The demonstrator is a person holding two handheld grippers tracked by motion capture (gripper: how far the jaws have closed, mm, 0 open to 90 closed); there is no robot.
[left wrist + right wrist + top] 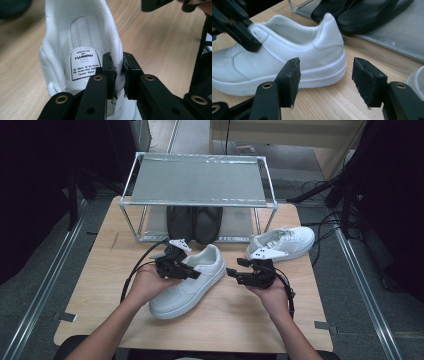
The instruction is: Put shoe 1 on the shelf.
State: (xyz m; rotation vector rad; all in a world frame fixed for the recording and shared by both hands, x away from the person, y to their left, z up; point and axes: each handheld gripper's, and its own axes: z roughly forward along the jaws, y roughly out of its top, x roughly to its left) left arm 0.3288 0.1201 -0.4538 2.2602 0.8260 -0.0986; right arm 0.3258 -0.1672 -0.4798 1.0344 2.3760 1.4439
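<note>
High view, table (100,285): a metal rack (200,180) stands at the far edge with dark shoes (194,222) beneath it; a second white sneaker (282,242) lies at the right.
White sneaker (187,282): lies mid-table between both hands, toe toward the person and to the left, heel toward the rack; its long axis runs diagonally.
Handling: likely light, with a soft padded collar and a stiffer sole; the collar edge or heel looks the best hold.
Left gripper (119,75): pinching the sneaker's collar wall.
Right gripper (325,82): jaws spread, holding nothing, just beside the heel.
</note>
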